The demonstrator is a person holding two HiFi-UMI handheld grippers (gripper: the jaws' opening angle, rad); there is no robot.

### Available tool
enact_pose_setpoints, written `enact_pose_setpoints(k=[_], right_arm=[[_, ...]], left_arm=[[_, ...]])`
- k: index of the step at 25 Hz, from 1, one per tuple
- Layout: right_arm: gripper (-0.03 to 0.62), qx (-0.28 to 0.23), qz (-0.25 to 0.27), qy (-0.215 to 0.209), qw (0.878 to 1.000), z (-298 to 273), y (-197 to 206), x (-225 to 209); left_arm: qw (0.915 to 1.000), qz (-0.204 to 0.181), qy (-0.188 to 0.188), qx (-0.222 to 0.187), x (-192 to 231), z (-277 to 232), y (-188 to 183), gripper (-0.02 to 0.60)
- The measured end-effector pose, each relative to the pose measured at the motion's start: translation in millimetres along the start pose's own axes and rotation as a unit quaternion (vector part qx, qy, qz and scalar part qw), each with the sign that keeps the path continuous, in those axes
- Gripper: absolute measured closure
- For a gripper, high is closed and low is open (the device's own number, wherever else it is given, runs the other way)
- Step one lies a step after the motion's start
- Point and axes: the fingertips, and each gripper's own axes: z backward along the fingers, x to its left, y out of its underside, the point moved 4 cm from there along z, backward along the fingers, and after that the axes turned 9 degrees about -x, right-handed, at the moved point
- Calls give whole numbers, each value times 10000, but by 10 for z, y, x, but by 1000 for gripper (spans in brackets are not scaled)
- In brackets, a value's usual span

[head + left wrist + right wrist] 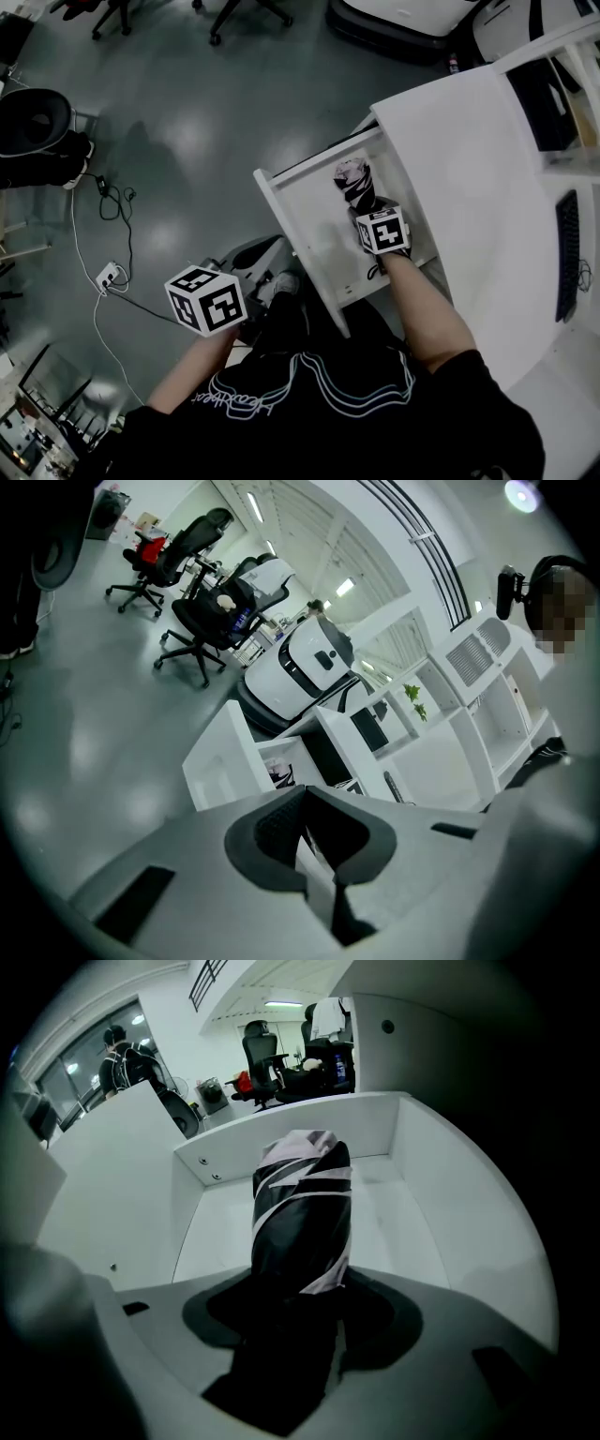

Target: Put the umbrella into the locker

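Observation:
The folded umbrella (pixel 354 182), black with pale pink stripes, hangs inside the open white locker (pixel 323 246). My right gripper (pixel 367 212) is shut on its lower end and points steeply down into the compartment. In the right gripper view the umbrella (pixel 302 1211) sticks out from between the jaws toward the locker's back wall (pixel 281 1131), and I cannot tell whether its tip touches anything. My left gripper (pixel 262 255) hangs outside the locker at the lower left, jaws shut on nothing. Ahead of it in the left gripper view stands the locker's open door (pixel 217 761).
The locker door (pixel 292 246) stands open between the two grippers. A cable and power strip (pixel 109 276) lie on the grey floor at the left. Office chairs (pixel 202 621) and a white machine (pixel 298 663) stand farther off. A keyboard (pixel 567 253) lies at the right.

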Motion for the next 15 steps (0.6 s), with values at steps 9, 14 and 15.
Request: enact_pose_setpoints(k=[9,14,15], right_arm=[[196,-138,-67,-83,9998,20,-46,56],[154,-368,-369,-116,9986,267,-95,43],[155,-467,-392,-121,9981,350,-128,59]], left_arm=[[9999,-18,125,-17,-49,39,-5,577],[9996,-1,288,-4,-133,80,10,577],[9994,-24,331,2,-160,93,13,577]])
